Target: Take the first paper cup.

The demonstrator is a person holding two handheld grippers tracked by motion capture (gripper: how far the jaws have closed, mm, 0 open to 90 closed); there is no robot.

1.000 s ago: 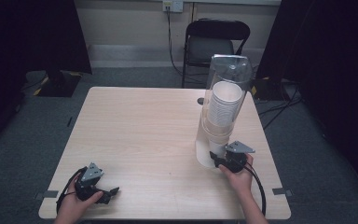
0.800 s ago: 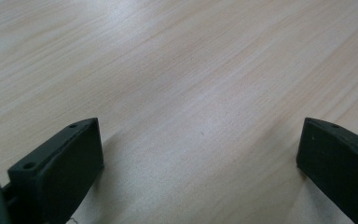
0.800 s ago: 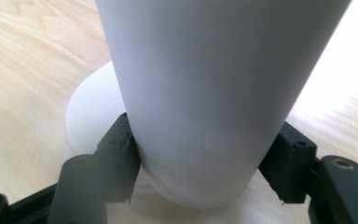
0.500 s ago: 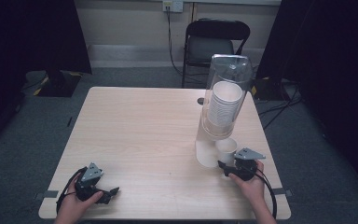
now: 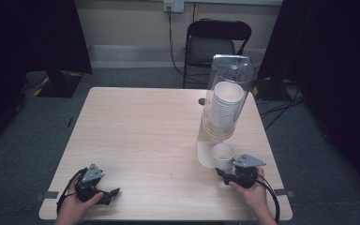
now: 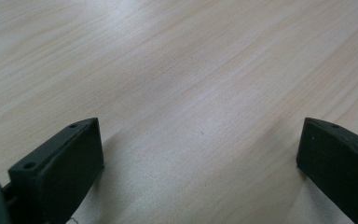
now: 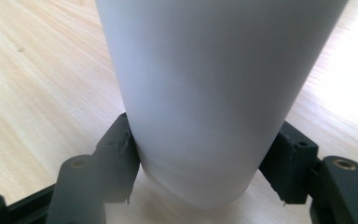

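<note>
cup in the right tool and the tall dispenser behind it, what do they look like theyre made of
Cup: probably paper, matte white, opaque, no gloss. Dispenser tube: clear plastic by the look, glossy, since the stacked cups show through it. Table: pale wood-grain top, possibly laminate.

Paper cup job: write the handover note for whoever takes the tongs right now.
Right tongs: shut on one white paper cup low on its wall, both pads pressing; the cup is upright beside the foot of the clear cup dispenser.
Left tongs: open, holding nothing, near the front left of the table.
Done: one cup is out of the dispenser.
Left: the rest of the stack sits inside the dispenser. The held cup probably needs setting down on open table, then release. Keep the grip light; the wall looks thin.
</note>
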